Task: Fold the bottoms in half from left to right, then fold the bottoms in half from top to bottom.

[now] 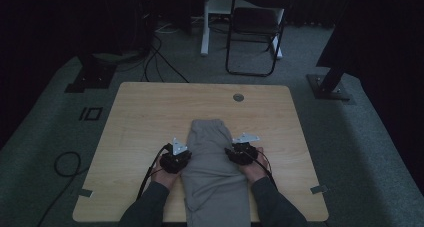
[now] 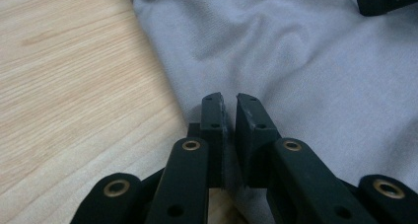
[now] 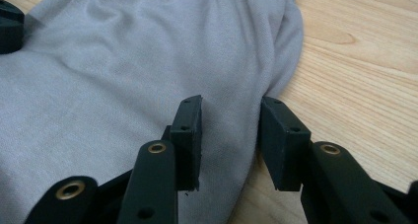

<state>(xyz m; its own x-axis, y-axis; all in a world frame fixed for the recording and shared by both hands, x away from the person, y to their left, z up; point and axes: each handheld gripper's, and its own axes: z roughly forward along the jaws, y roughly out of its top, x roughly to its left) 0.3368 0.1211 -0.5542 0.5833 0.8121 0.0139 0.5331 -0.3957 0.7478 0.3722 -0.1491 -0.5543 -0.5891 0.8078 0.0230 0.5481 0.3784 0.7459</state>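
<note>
**Both grippers at the edges of the folded grey garment**

You have a soft grey fabric garment, folded into a long strip, lying down the middle of the light wooden table. Its far end sits around the table's centre, and its near end hangs over the edge closest to you.

Your left gripper rests at the garment's left edge, about halfway along the strip. In the left gripper view its two black jaws are drawn almost together, with only a thin slit between the pads. A sliver of grey cloth seems to run up between them (the tips lie right over the fabric's border, where it meets the bare wood), but you cannot tell for certain from here whether they pinch it.

Your right gripper sits at the opposite edge, level with the left one. In the right gripper view its jaws stand partly apart and straddle the rolled right edge of the garment: one pad lies over the cloth, the other is at the border beside the wood. The cloth fills the gap, and the pads do not visibly press on it.

A small round grey grommet is set in the tabletop beyond the garment, well apart from it. A black folding chair stands on the carpet behind the table.
</note>
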